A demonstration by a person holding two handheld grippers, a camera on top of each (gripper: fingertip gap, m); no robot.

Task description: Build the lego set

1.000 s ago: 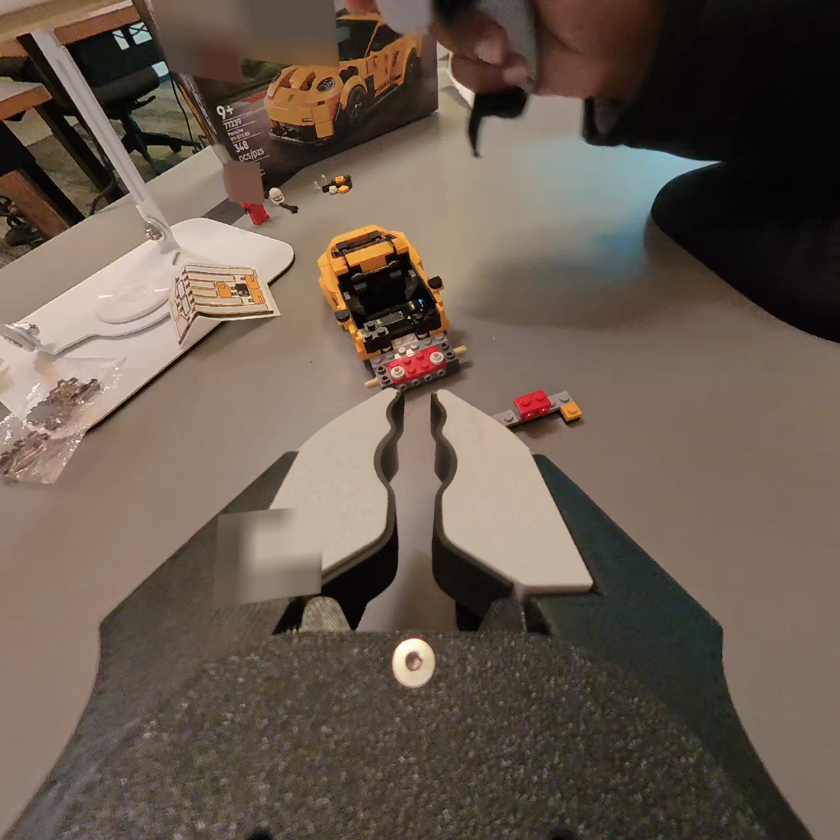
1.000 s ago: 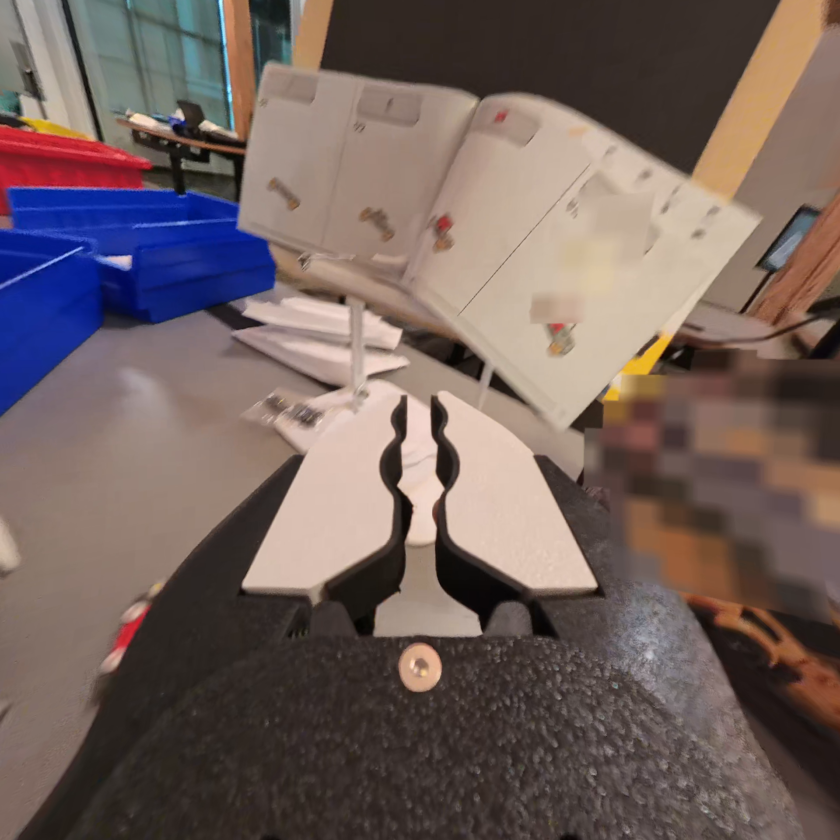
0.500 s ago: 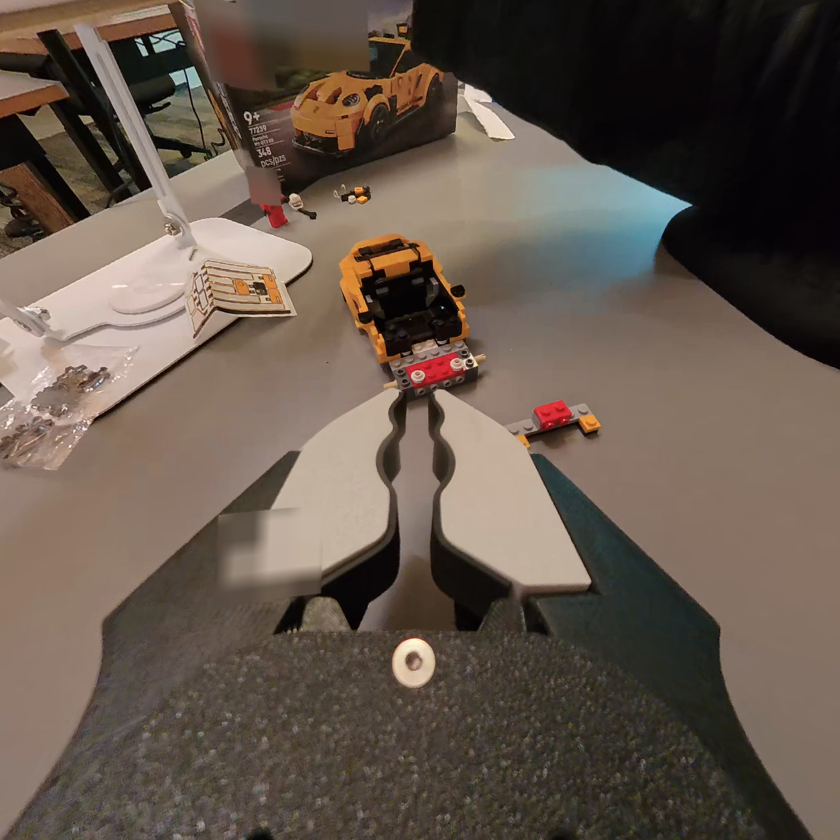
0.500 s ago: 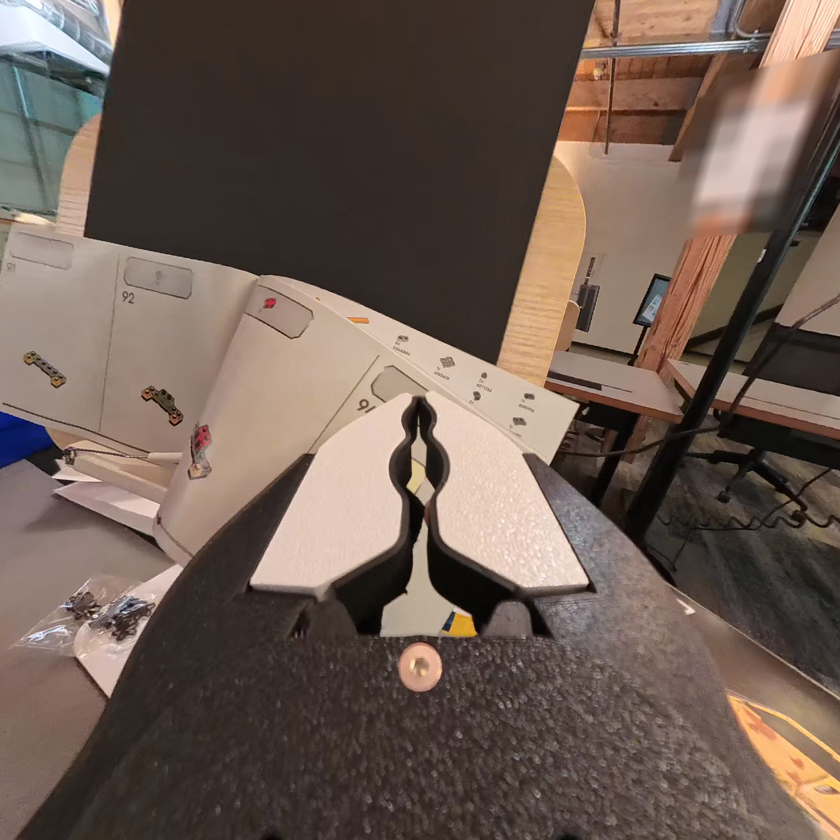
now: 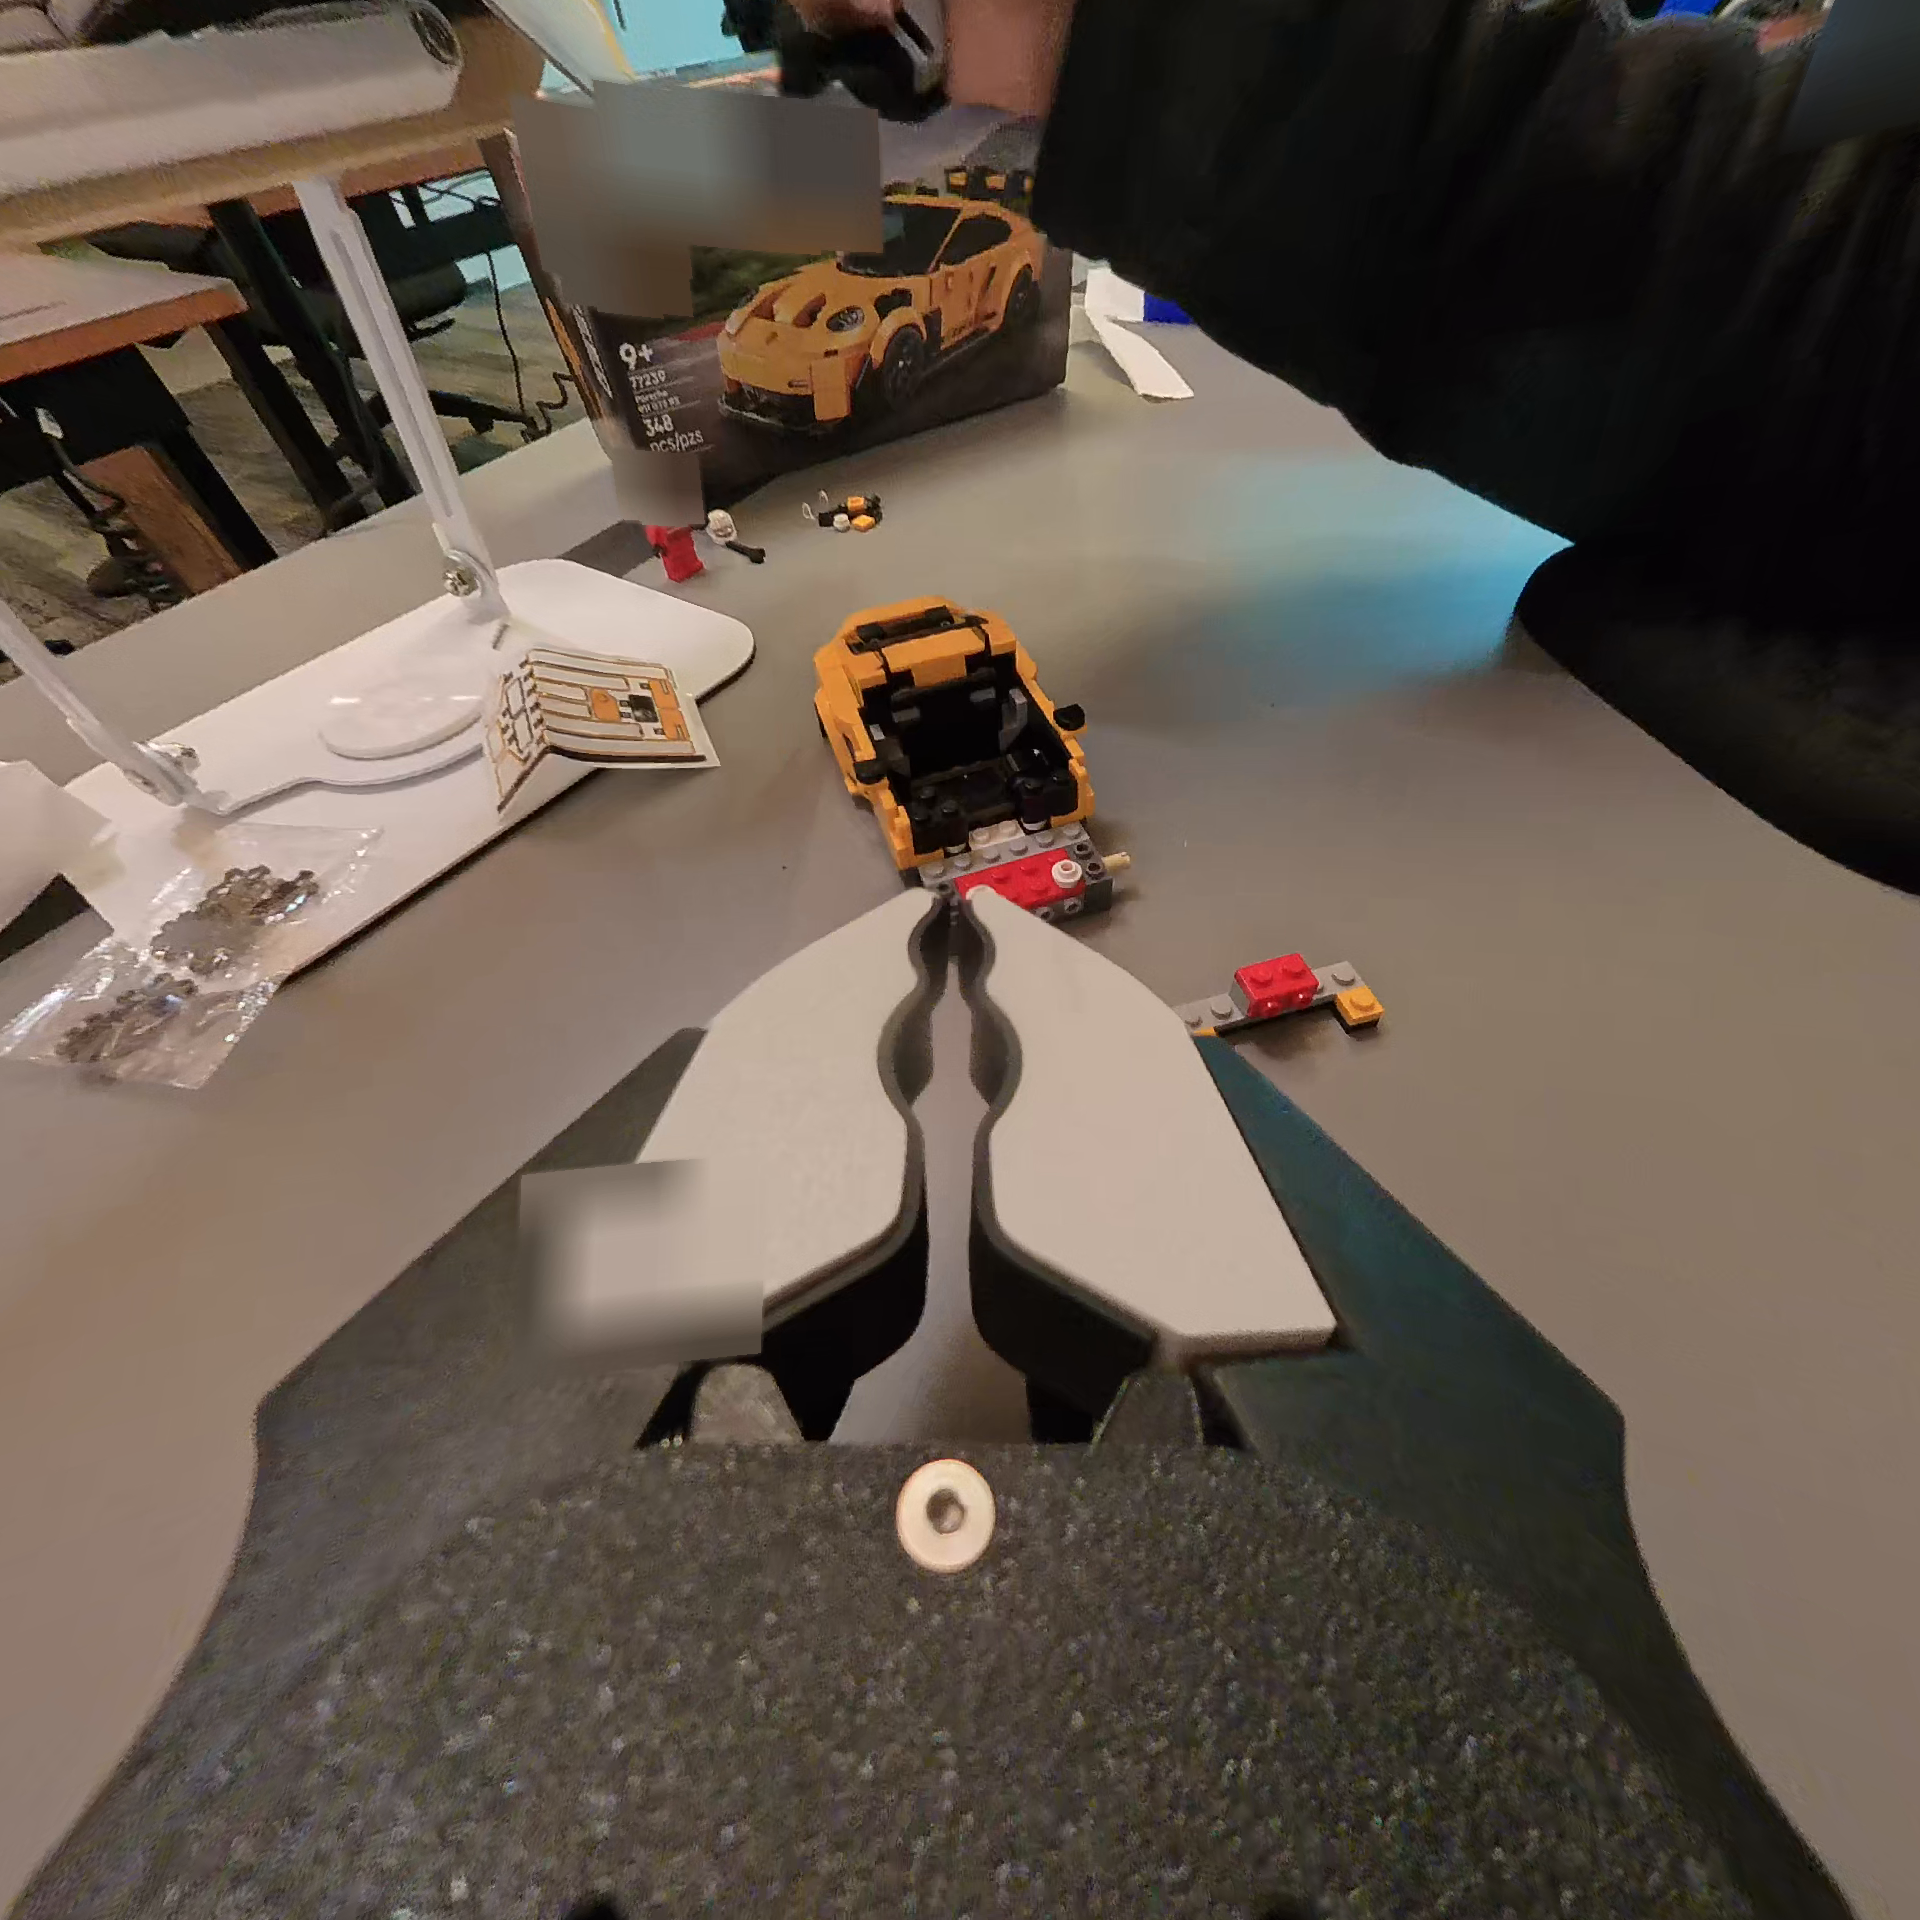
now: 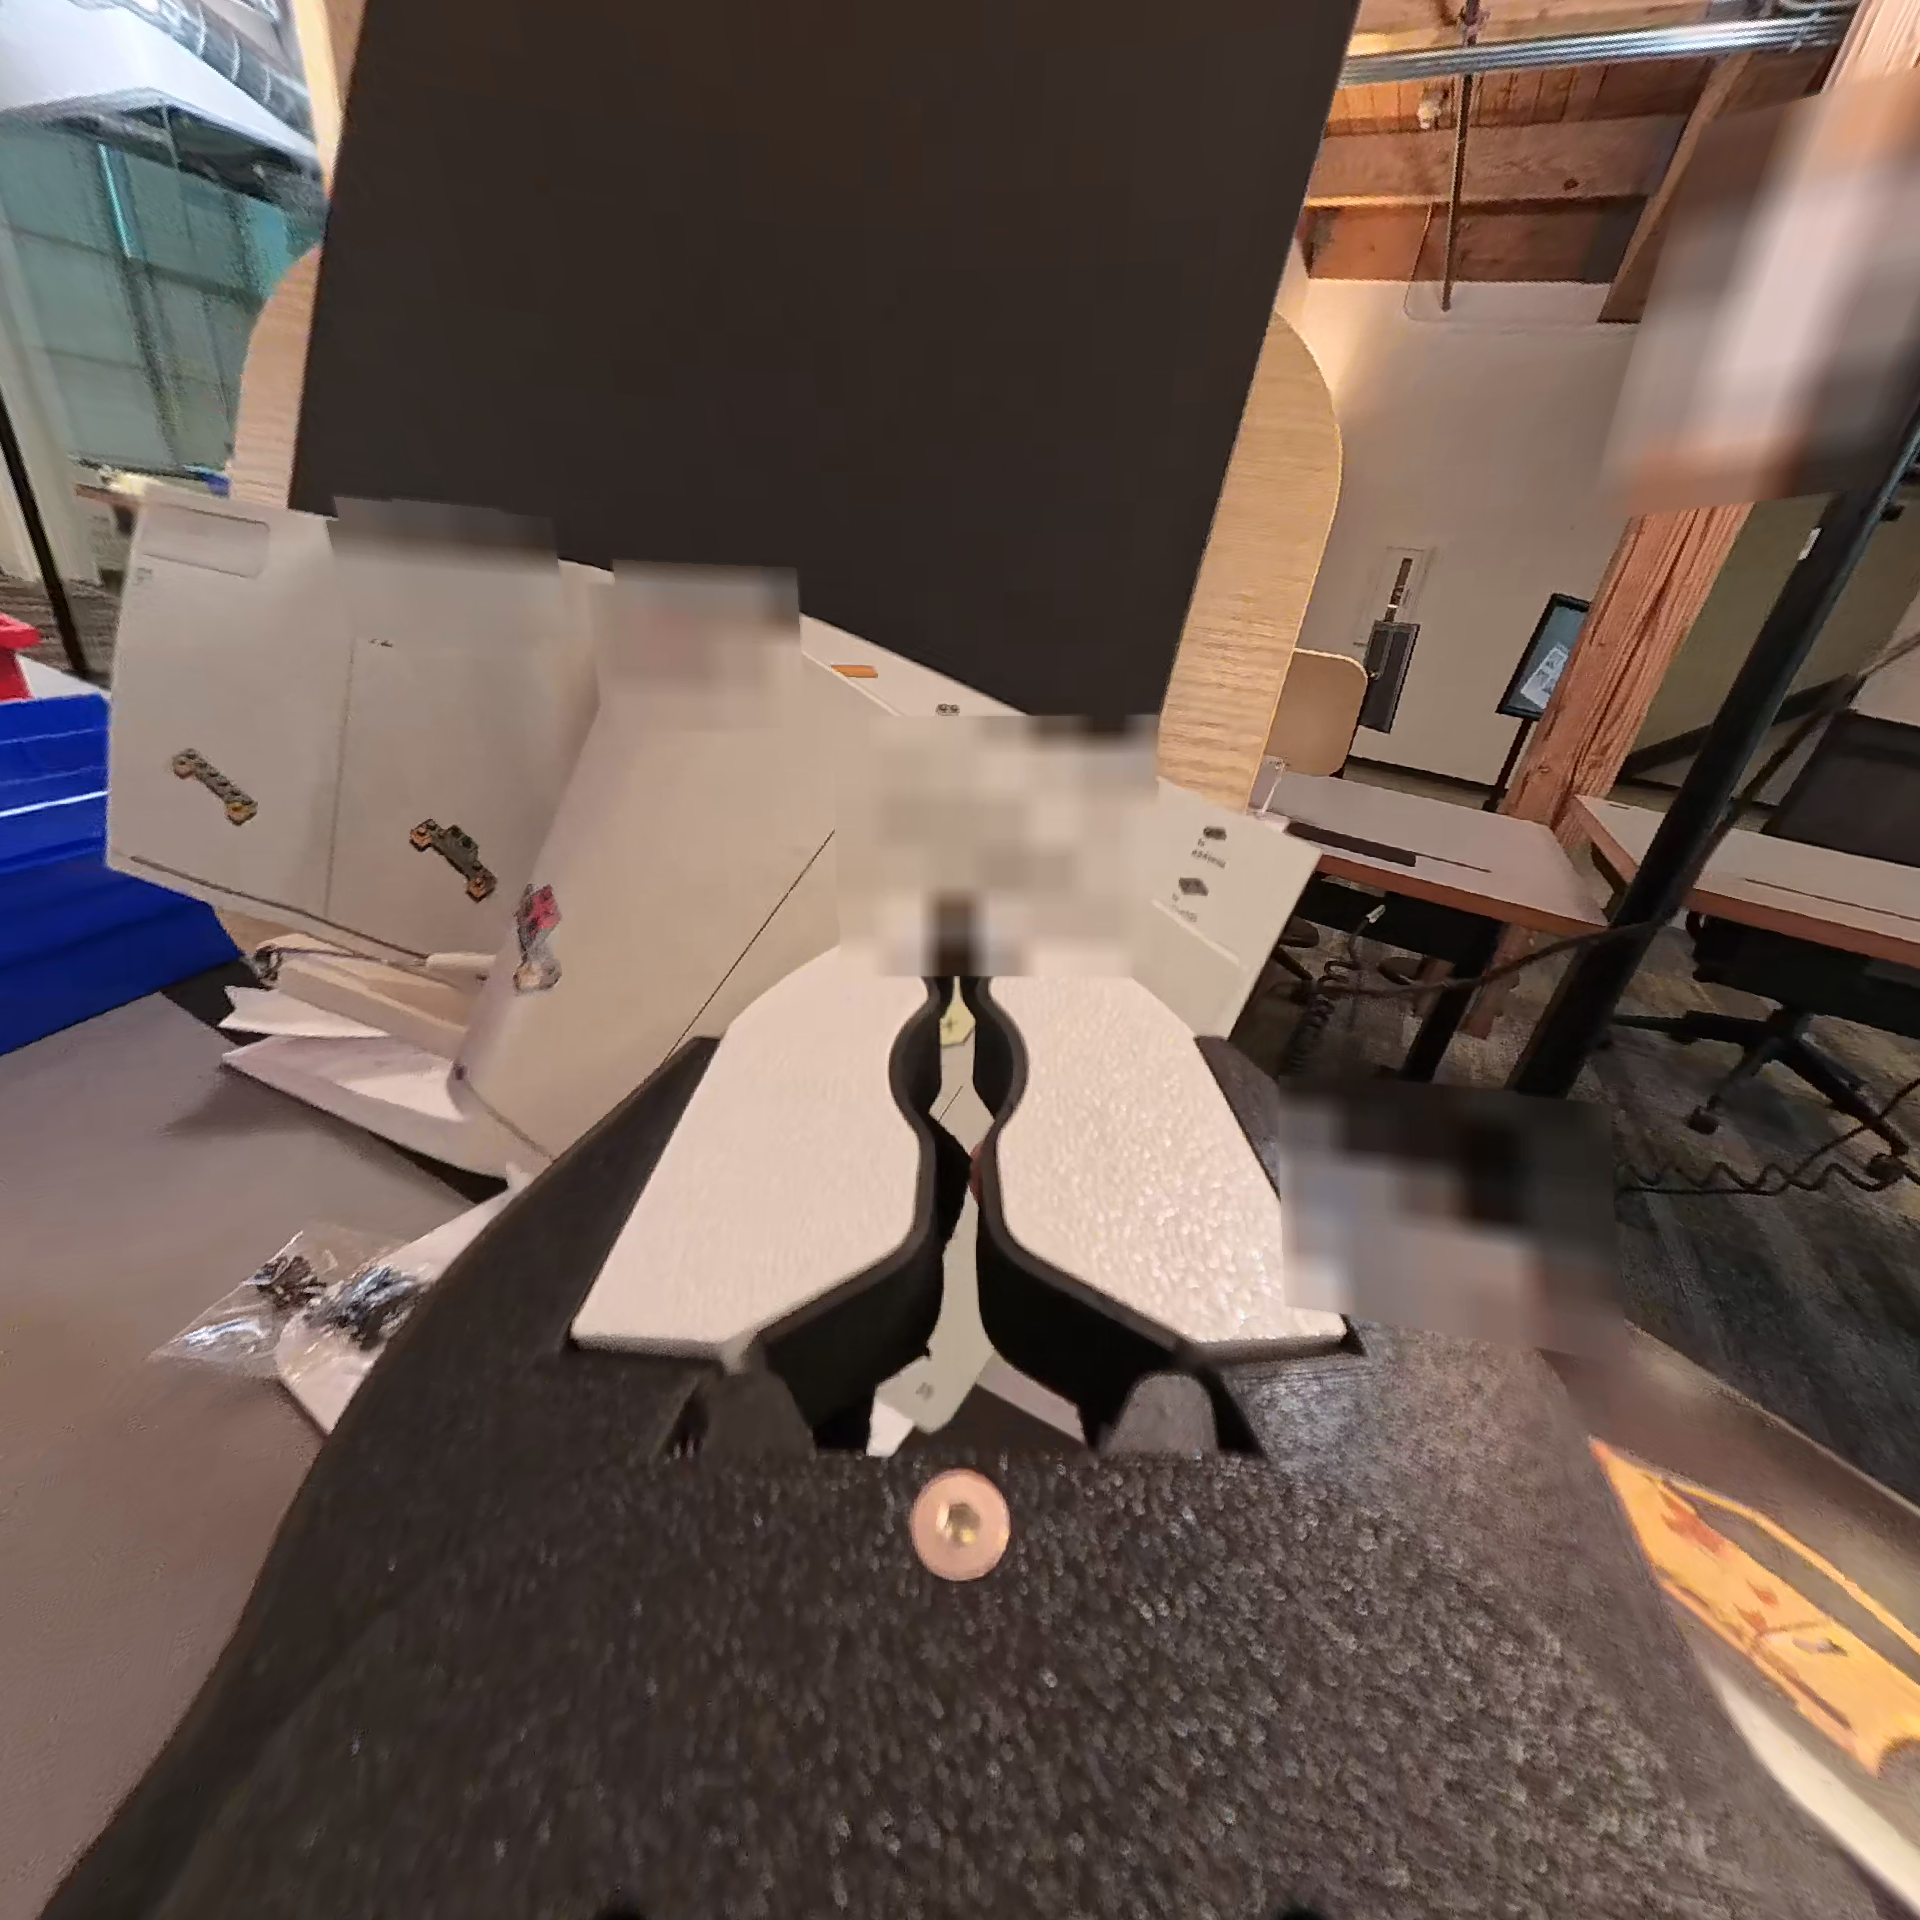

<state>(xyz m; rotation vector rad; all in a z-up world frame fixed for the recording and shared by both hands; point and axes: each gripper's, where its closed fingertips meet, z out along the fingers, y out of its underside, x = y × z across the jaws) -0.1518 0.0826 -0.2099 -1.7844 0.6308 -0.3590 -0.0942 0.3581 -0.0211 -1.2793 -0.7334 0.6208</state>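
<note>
The partly built orange Lego car sits on the grey table with its open red and grey end towards me. My left gripper is shut and empty, its tips just short of that end. A small grey plate with a red brick lies to the right of the tips. My right gripper is raised at the open instruction booklet on its stand. It is shut on a curled white page, whose corner shows through the gap between the fingers.
The Lego box stands behind the car, with small loose parts and a red piece before it. The white stand base, a sticker sheet and a parts bag lie left. A dark sleeve crosses above. Blue bins are far left. Left tips to right tips: about 35 centimetres.
My left gripper has closed from a small gap and moved up to the car's near end. My right gripper has risen to the booklet and shut on a page, which has curled up.
</note>
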